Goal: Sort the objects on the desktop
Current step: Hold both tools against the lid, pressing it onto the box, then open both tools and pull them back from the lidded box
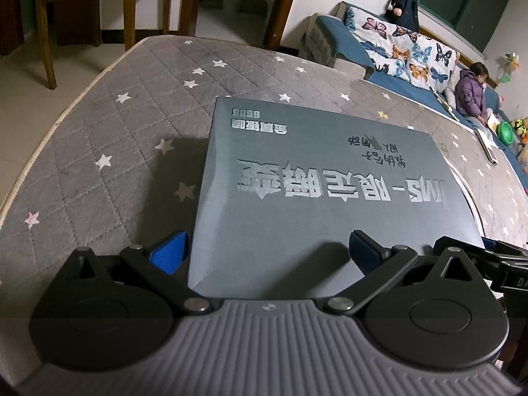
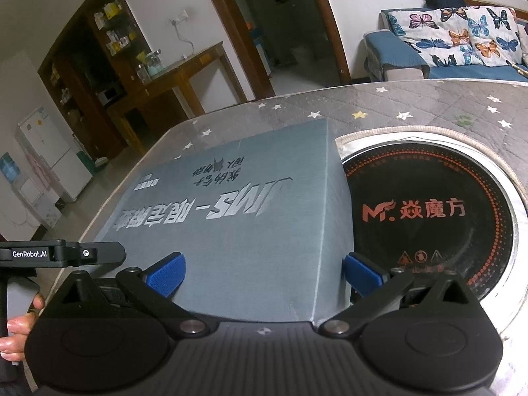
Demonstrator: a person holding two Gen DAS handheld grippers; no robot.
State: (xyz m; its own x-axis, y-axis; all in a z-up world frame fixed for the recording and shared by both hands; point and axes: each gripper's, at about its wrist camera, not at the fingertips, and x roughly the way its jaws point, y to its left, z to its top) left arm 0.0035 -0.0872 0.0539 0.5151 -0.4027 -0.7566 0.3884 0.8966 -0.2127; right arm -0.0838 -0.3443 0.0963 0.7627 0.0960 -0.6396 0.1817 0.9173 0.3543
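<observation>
A flat grey box (image 1: 297, 178) with silver lettering lies on the star-patterned grey table cover (image 1: 115, 138). My left gripper (image 1: 264, 252) is open at the box's near left corner. Its left pad (image 1: 168, 254) sits outside the box's left side and its right pad (image 1: 363, 250) shows in front of the lid. In the right wrist view the box (image 2: 237, 217) fills the middle. My right gripper (image 2: 264, 275) is open at the near right corner, with one pad (image 2: 363, 274) beside the box's right side and the other pad (image 2: 165, 277) in front of the lid.
A round black induction hob (image 2: 429, 214) is set into the table just right of the box. A hand (image 2: 19, 330) holds the left gripper's black body (image 2: 62, 252). A sofa (image 1: 396, 49) with a seated person (image 1: 468, 92) lies beyond. A wooden side table (image 2: 184, 76) stands past the far left table edge.
</observation>
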